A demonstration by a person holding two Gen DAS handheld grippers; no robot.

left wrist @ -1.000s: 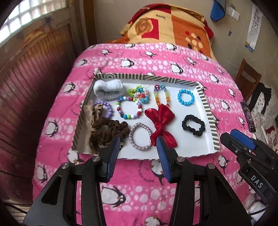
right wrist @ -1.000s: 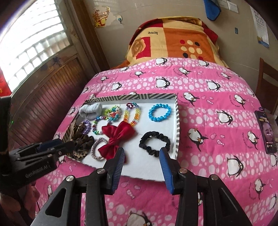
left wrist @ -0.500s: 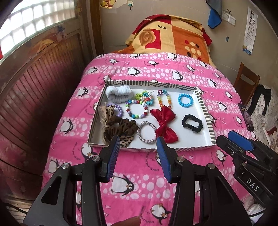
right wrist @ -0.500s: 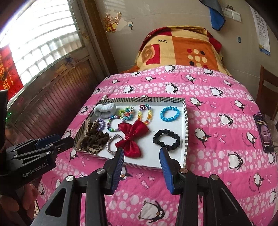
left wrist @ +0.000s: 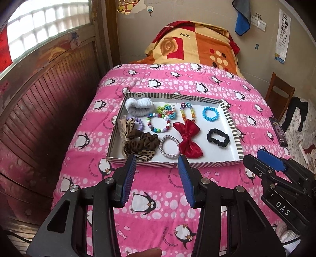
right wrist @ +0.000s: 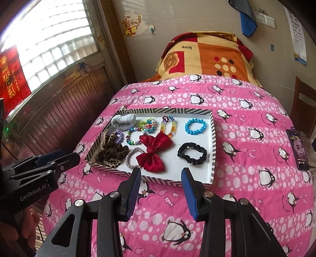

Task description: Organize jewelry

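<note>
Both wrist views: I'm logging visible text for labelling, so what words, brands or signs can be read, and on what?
"love", upside down, on the orange patchwork blanket.
"DAS" on the right gripper.
"GenRobot.AI" on the left gripper.
"E" heads the eye chart; its lower rows are too small to read.
Red hanging: gold characters, too blurred to read.
Pink penguin quilt: small print, unreadable.
Phone screen: text unreadable.

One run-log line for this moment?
left gripper: open, empty | right gripper: open, empty | tray: jewelry inside, untouched

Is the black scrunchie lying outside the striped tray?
No, the black scrunchie lies inside the striped tray, on its white floor near the right wall, beside the red bow.
</note>
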